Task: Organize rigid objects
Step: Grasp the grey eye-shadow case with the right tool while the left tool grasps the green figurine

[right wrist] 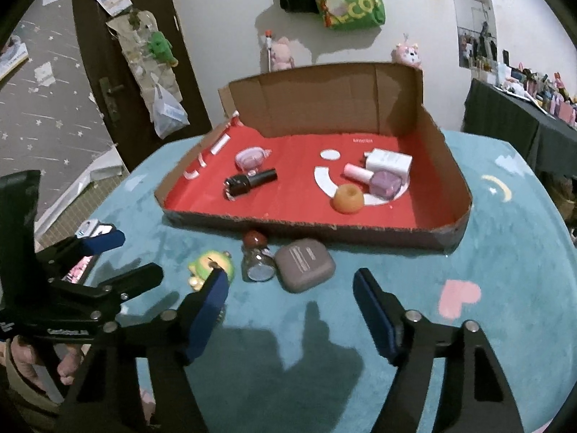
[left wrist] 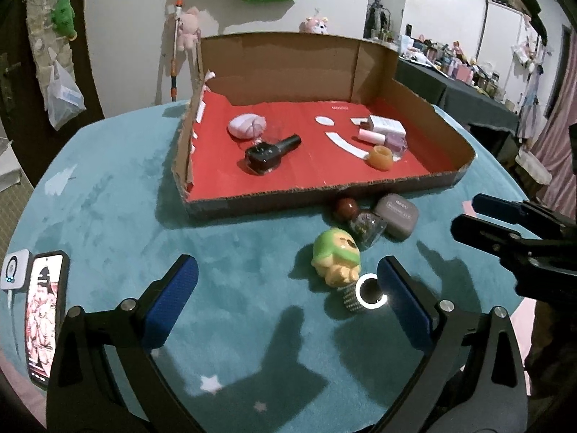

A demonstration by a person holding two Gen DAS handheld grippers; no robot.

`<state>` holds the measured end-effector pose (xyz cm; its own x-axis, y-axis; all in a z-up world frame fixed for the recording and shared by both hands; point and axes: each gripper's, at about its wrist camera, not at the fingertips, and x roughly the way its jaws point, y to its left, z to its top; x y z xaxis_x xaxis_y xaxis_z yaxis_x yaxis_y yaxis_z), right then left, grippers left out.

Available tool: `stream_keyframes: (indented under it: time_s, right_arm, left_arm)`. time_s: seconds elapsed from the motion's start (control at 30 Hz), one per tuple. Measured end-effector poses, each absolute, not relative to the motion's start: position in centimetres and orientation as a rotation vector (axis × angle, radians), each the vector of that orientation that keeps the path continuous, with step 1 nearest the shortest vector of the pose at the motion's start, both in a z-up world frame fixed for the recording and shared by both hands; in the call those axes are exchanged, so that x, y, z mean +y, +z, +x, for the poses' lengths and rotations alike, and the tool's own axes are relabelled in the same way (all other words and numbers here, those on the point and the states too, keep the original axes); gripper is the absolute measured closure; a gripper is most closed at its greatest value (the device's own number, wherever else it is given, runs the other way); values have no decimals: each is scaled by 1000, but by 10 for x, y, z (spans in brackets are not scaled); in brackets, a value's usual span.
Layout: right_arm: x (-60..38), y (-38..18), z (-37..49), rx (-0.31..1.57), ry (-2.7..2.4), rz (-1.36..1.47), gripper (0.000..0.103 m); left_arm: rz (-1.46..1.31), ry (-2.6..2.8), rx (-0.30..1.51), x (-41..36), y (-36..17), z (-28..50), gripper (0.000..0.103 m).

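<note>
A cardboard tray (left wrist: 288,200) (right wrist: 360,232) with a red floor holds a black polish bottle (left wrist: 270,151) (right wrist: 249,181), a pink compact (left wrist: 247,125), a pink polish bottle (right wrist: 378,180), a white box (right wrist: 391,161) and an orange ring (left wrist: 379,157) (right wrist: 348,198). In front of it on the teal cloth lie a green-and-yellow toy figure (left wrist: 337,259) (right wrist: 209,269), a small glass jar with a brown cap (left wrist: 362,222) (right wrist: 256,263) and a grey case (left wrist: 396,216) (right wrist: 304,265). My left gripper (left wrist: 288,288) (right wrist: 135,258) is open, the toy just ahead of its right finger. My right gripper (right wrist: 290,288) (left wrist: 468,214) is open, the grey case just beyond its tips.
A shiny ring-topped studded piece (left wrist: 366,294) lies against the toy's base. A phone (left wrist: 45,321) and a small white device (left wrist: 14,270) rest at the table's left edge. A hand (right wrist: 25,361) holds the left gripper. A dark cluttered table (right wrist: 523,119) stands at the right.
</note>
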<state>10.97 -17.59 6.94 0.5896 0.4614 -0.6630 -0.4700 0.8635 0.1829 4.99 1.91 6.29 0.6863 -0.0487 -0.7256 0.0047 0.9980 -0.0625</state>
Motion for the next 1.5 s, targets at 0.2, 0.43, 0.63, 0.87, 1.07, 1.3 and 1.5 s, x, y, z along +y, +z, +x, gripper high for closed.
stream_keyframes:
  time_s: [0.2,0.43,0.63,0.87,1.07,1.3,1.5]
  right_arm:
    - [-174,57,119,796,515,-37,33]
    - [-174,44,130,835,504,-42,34]
    - [-174,38,138,849,493,-38,36]
    - [-171,31,149,863,482,-52,37]
    - [-161,24,156,876,496,-78,37]
    - [-149,19,164,889,518,-99,39]
    - [-142,17,168,885,526,-123,41]
  left_arm:
    - [-54,-69,860,10,49,57,9]
    - [-66,-81,883,7,43,67,9]
    - [-70,-70,912,4,34,81,18]
    - [-75,-63,930,7,27,92,18]
    - [-87,-83,955,7,20,95,18]
    - [-88,-107,964,2,16,99,26]
    - [-74,-145,966,-8,17,102,49]
